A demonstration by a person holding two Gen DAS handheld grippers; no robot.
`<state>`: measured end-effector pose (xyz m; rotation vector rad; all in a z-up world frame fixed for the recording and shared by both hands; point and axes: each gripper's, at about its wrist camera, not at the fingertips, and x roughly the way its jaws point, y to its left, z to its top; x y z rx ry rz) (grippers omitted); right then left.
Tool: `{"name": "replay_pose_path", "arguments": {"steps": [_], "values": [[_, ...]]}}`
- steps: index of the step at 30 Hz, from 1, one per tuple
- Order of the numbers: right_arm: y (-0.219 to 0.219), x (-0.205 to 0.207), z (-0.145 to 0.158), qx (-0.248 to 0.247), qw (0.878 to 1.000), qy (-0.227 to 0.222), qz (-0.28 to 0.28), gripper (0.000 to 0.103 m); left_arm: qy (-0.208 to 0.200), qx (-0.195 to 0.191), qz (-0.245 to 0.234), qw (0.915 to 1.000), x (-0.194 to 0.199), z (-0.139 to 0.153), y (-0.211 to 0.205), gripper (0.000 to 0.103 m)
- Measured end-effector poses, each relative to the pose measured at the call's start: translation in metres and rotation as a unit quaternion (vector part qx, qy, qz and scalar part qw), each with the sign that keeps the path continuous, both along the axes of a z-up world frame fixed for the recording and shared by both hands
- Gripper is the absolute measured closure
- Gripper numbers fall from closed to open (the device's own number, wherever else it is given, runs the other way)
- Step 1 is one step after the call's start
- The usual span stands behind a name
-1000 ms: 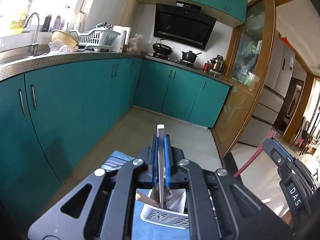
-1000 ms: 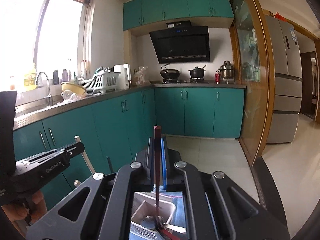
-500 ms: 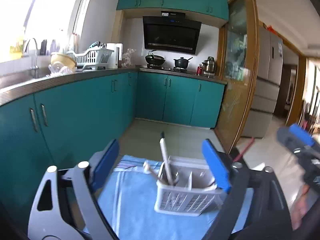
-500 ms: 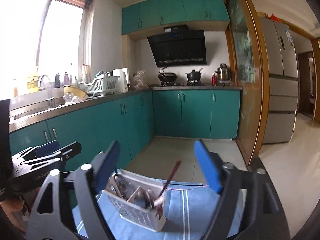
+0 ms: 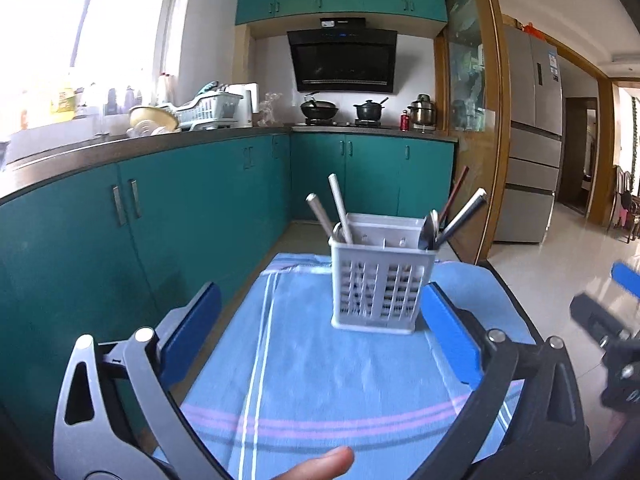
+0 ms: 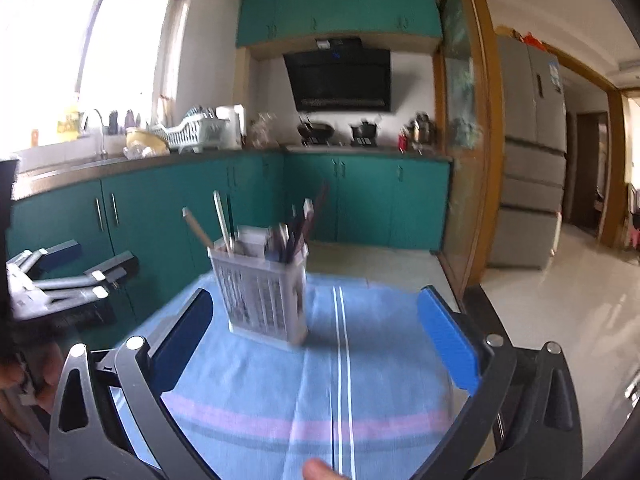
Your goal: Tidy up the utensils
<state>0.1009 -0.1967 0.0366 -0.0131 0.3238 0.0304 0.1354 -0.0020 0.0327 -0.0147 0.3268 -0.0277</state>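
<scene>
While both grippers, left gripper [image 5: 320, 320] and right gripper [image 6: 316, 320], gape empty, one caddy [image 5: 382, 284] at frame centre holds five visible utensils.

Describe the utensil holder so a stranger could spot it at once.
Find the blue striped cloth spread in front of the teal kitchen cabinets. Near its far edge stands a small white plastic utensil holder with slotted sides. It is the only thing standing on the cloth, with chopsticks and spoon handles sticking out of its top.
</scene>
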Motion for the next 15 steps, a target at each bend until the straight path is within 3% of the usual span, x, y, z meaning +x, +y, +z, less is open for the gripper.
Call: {"name": "replay_pose_path", "arguments": {"steps": [7, 15], "values": [[-0.002, -0.057, -0.028, 0.025, 0.999, 0.014, -0.028, 0.003, -0.003, 0.003, -0.008, 1.0000, -0.065, -0.012, 0.009, 0.004], [0.015, -0.100, -0.026, 0.013, 0.999, -0.004, -0.038, 0.003, -0.016, 0.011, -0.010, 0.9997, -0.124, -0.016, 0.013, 0.004]]}}
